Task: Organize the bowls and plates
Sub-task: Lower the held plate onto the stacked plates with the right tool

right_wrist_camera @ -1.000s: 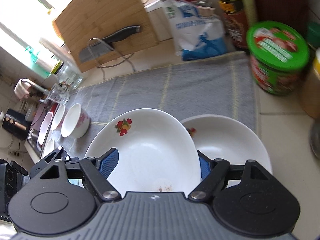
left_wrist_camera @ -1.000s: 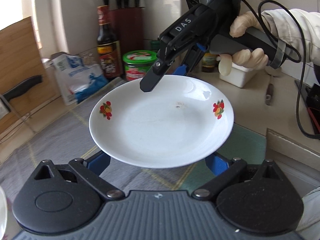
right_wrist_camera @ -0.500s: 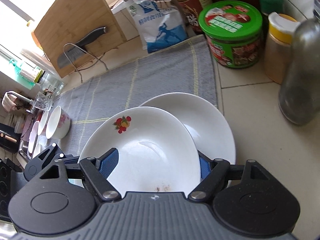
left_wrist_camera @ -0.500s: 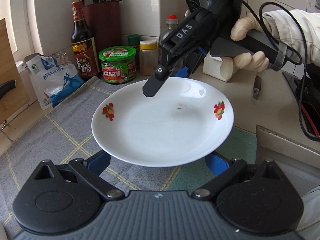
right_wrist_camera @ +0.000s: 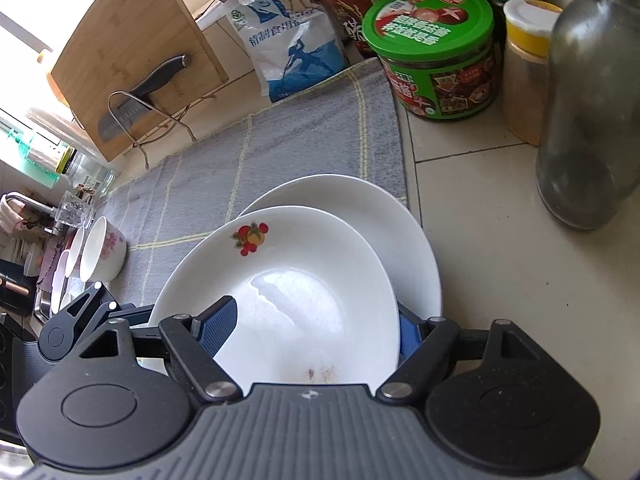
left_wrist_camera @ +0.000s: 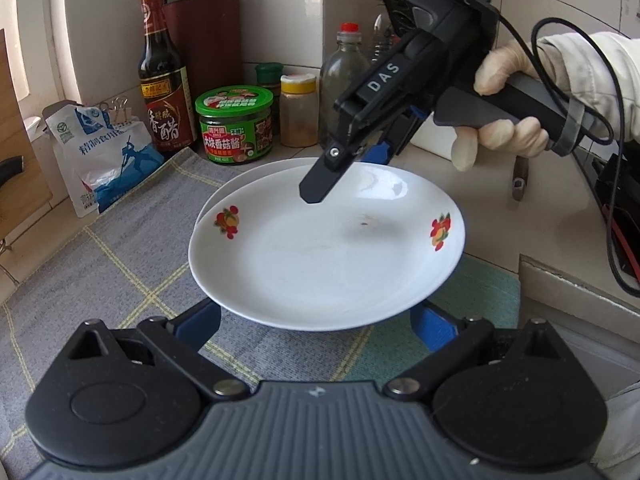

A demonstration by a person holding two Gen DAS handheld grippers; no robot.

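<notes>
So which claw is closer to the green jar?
Right. The right claw grips the plate's far rim, just before the green jar. The left claw is at the near rim, across the plate.

A home kitchen: vinegar bottle (left_wrist_camera: 163, 76), knife block (left_wrist_camera: 204, 36), tiled counter (right_wrist_camera: 500, 248).

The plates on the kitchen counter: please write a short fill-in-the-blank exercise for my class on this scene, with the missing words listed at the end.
1. The upper plate is printed with small pictures of ____.
2. A second, plain white plate lies directly ____ it.
3. The sauce jar beside the grey cloth has a ____ lid.
4. Both plates overlap the cloth's edge near a glass ____.

Missing words: fruit; under; green; bottle
</notes>
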